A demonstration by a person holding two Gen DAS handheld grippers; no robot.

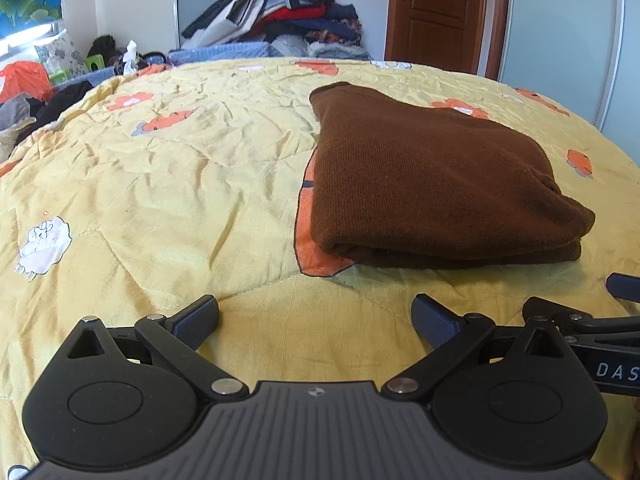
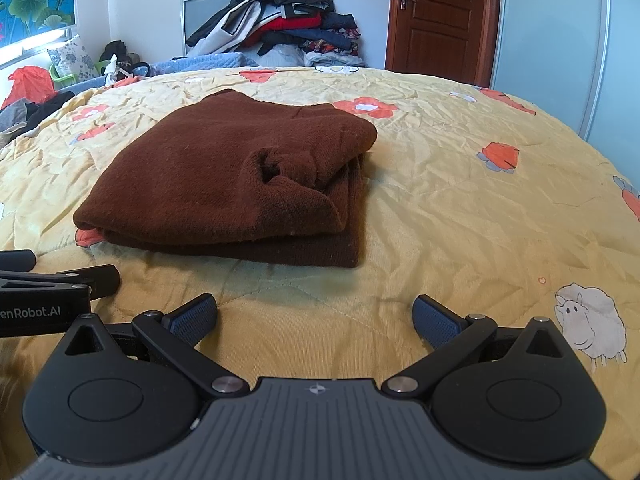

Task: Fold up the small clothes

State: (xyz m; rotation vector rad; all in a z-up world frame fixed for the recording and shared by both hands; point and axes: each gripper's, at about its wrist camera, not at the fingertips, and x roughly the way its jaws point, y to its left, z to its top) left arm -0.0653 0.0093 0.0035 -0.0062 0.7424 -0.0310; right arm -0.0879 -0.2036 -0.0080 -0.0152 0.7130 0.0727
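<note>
Bare quilt [image 1: 160, 184] left of folded sweater [image 1: 432, 184]; passage clear.

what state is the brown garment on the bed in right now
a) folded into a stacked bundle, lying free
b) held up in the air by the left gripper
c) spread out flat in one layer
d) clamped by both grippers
a: the brown garment lies in stacked layers on the yellow quilt, while the left gripper and right gripper are both open and short of it.

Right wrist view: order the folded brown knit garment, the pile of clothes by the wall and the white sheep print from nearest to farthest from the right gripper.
1. White sheep print, right, beside the right gripper.
2. Folded brown knit garment, ahead left on the quilt.
3. Pile of clothes, against the far wall.
</note>
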